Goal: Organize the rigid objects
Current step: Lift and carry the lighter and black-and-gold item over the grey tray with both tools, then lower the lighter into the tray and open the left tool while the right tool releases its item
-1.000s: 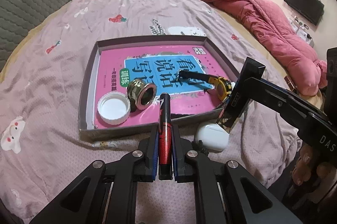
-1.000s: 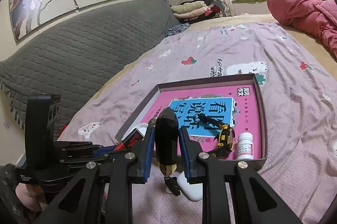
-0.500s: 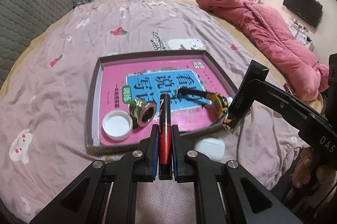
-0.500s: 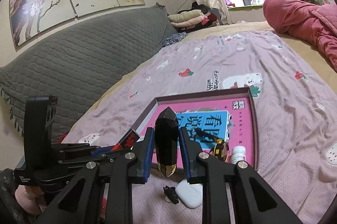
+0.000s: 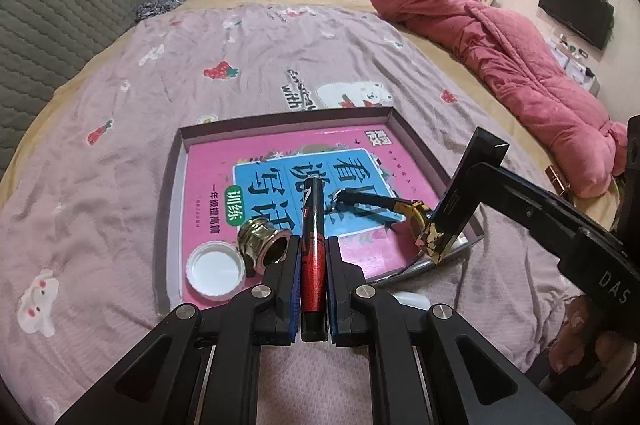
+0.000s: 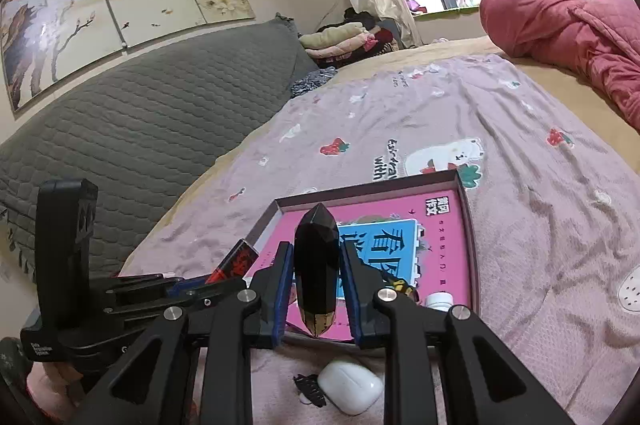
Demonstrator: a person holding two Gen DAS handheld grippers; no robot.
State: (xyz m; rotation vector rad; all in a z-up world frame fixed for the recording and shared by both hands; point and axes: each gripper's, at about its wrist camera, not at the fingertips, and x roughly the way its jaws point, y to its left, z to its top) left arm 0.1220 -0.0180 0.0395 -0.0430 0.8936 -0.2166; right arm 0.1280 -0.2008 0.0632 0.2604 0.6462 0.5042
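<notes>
Red-black pen [image 5: 313, 253] points lengthwise away, toward the tray [image 5: 170, 209].

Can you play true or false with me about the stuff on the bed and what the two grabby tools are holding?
1. The left tool is holding a red and black pen. True.
2. The white earbud case is inside the tray. False: it lies on the bedspread, just outside the tray's near edge.
3. The right tool is empty. False: it is shut on a dark faceted object with a gold end.
4. A white cap and a brass fitting lie in the tray beside each other. True.
5. The tray has a green book in it. False: the book is pink with a blue panel.
</notes>
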